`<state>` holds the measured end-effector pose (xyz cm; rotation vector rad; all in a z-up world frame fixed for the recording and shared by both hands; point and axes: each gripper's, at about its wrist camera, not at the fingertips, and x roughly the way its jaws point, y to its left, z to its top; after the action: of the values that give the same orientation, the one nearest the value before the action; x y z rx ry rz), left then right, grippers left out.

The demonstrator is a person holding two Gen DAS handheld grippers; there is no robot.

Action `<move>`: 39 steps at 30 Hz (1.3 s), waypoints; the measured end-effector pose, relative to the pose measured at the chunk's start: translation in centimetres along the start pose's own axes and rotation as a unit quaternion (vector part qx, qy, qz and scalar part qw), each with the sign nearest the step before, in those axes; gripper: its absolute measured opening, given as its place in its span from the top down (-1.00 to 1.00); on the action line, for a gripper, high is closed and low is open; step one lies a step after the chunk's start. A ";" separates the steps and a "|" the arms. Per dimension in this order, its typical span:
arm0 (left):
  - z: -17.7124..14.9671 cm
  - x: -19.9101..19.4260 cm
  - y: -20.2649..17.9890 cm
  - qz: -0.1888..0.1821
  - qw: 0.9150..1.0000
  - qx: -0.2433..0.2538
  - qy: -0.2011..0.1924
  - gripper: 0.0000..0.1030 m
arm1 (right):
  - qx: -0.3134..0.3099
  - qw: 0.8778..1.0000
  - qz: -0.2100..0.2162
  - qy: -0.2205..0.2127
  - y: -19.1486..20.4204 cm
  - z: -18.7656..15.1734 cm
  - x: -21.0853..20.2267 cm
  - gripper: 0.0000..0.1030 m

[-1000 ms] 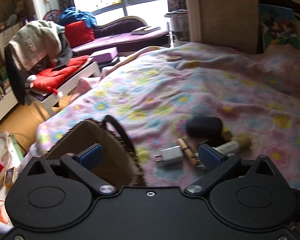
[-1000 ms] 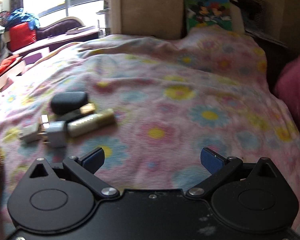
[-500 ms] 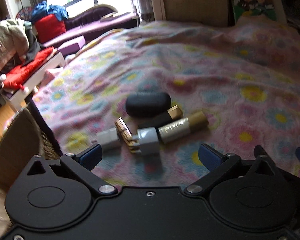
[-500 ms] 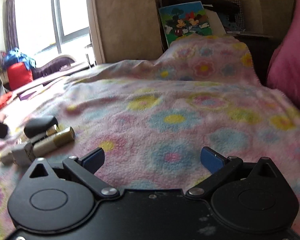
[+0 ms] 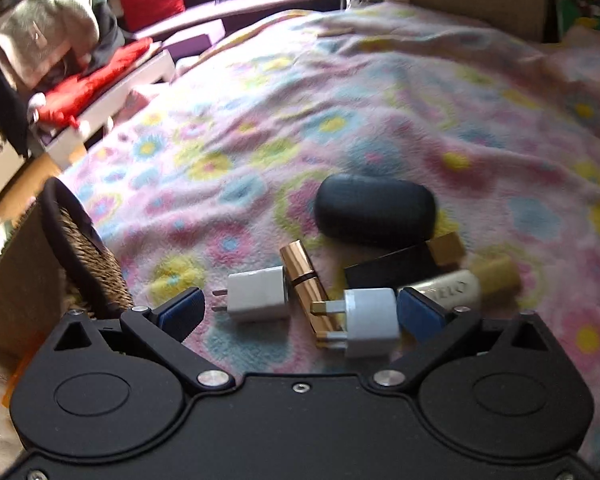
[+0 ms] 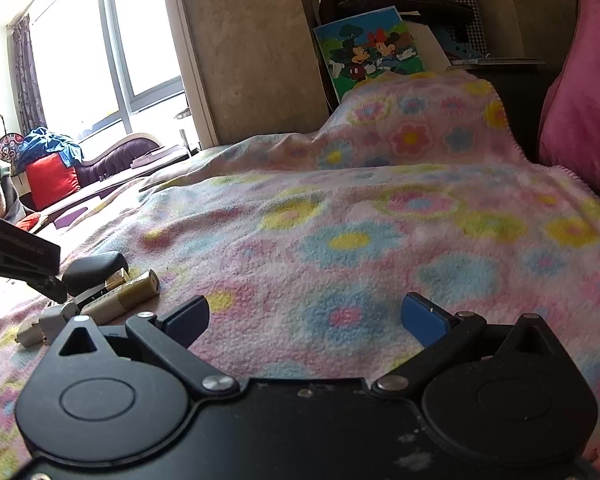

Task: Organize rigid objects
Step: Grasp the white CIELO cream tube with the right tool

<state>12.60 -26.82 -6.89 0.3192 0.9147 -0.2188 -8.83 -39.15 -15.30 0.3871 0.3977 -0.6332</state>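
Left gripper (image 5: 300, 312): spread wide, empty.
Right gripper (image 6: 306, 318): released, idle.
White charger (image 5: 258, 294): between left fingers, wicker basket (image 5: 88, 256) at 9 o'clock.
Handling: light, rigid, slick; pinch flat sides.

Black oval case (image 5: 374, 210), two white plugs (image 5: 258, 294), gold tubes (image 5: 308, 284) clustered on blanket.

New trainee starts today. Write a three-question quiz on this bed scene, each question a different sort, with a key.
1. True or false: the left gripper is shut on a white plug.
2. What sits at the left edge of the blanket: A a basket, B a bucket, C a drawer?
3. What colour is the oval case?

Key: 1 false, it is open. 2 A. 3 black.
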 end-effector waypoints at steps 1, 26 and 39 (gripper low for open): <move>0.1 0.5 0.1 -0.005 1.000 -0.006 0.006 -0.94 | 0.000 1.000 0.000 0.000 -0.1 0.0 -0.1 -1.00; -0.5 -0.3 -2.8 -0.165 0.982 -0.007 0.094 -0.92 | -0.053 0.997 -0.041 0.035 1.9 0.6 1.1 -1.00; 2.1 0.3 2.2 -0.214 0.968 -0.072 0.113 -0.92 | -0.298 0.949 0.047 0.092 9.6 3.9 4.9 -0.99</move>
<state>14.97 -25.57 -5.57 0.0069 1.2138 -0.5180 1.76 -36.21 -12.07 -0.1159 0.7187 -0.3585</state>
